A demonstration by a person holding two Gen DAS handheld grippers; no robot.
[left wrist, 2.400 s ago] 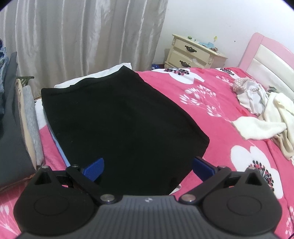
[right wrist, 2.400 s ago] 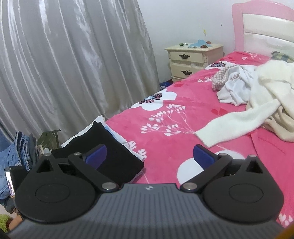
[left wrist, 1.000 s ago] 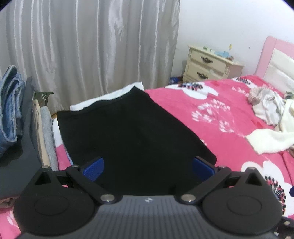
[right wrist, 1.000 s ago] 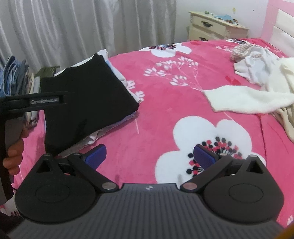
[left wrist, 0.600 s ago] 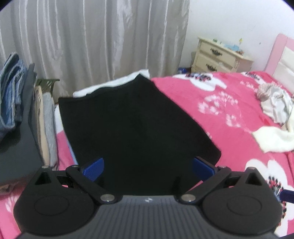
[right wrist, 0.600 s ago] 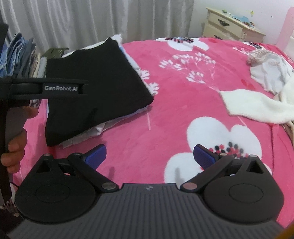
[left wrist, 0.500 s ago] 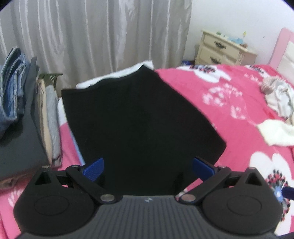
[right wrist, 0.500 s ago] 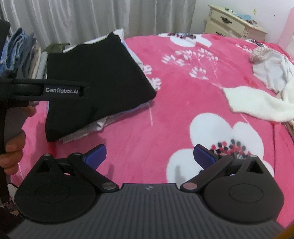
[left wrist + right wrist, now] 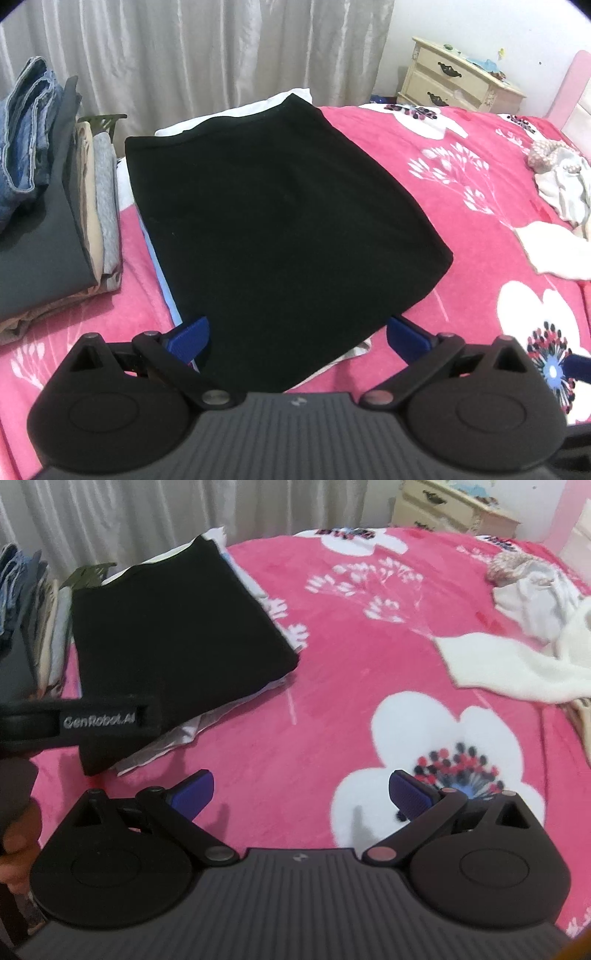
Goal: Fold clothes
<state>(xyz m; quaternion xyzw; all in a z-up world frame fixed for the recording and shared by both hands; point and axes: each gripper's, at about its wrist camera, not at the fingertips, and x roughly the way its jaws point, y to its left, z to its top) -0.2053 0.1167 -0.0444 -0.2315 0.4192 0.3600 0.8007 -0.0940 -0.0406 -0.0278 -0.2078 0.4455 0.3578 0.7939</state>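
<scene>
A folded black garment (image 9: 273,221) lies on top of a stack of folded clothes on the pink floral bedspread (image 9: 461,192); it also shows in the right wrist view (image 9: 173,627). My left gripper (image 9: 299,336) is open and empty, hovering over the garment's near edge. My right gripper (image 9: 301,794) is open and empty above the bare bedspread (image 9: 332,664), to the right of the stack. A white sweater (image 9: 517,664) lies unfolded at the right, with more crumpled light clothes (image 9: 532,587) behind it.
A second stack of folded clothes with jeans on top (image 9: 40,177) stands at the left. A cream nightstand (image 9: 458,85) and grey curtains (image 9: 184,55) are at the back. The left gripper's body (image 9: 74,720) crosses the right wrist view.
Both grippers have pulled back and risen; the views look down more on the bed. The right gripper swung left toward the stack. Both stayed open and empty.
</scene>
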